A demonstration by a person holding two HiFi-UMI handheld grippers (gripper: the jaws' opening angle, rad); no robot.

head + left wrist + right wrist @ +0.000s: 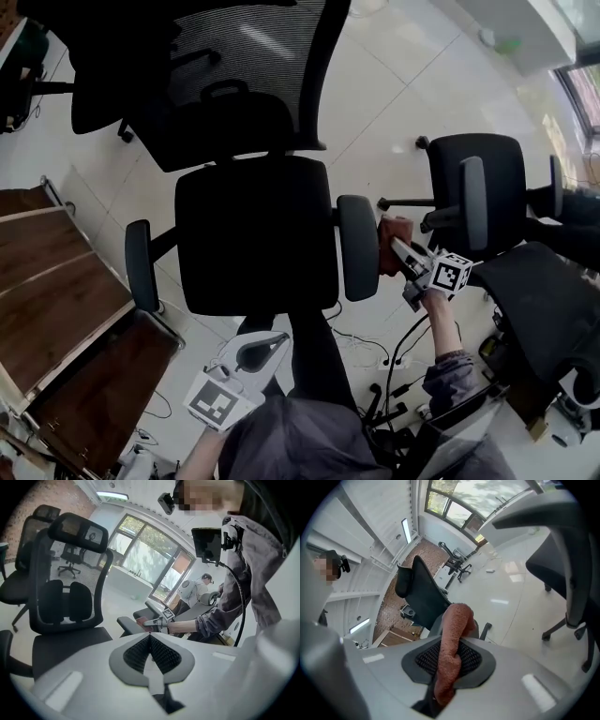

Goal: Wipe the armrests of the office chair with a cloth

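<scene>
In the head view, the office chair [255, 234] stood in front of the person with its back on the far side. The right gripper [398, 251] reached in from the right and held the reddish cloth [394, 242] at the outer edge of the right armrest [358, 247]. Whether it pressed on the pad or sat just beside it could not be told. The left gripper [262, 349] hung near the person, well apart from the chair. With nothing steadying the chair, a sideways push could probably have made it swivel or roll away and lightened the wipe. A second chair [473, 187] stood close on the right and could have caught the elbow on a long stroke. The left armrest [141, 264] lay on the far side of the seat, a long reach across.

In the left gripper view, the left gripper [151, 641] had its jaws pressed together with nothing between them, pointing toward the chair's seat.

In the right gripper view, the right gripper [449, 658] had its jaws clamped on the cloth [452, 634], which rose between them as a narrow bunched roll, with the grey pad [436, 623] just behind it. So thin a roll would likely have touched only a strip of the pad. Drag along the armrest could have pulled the cloth out of the jaws or folded it aside, leaving hard jaw tips to scrape the pad.
</scene>
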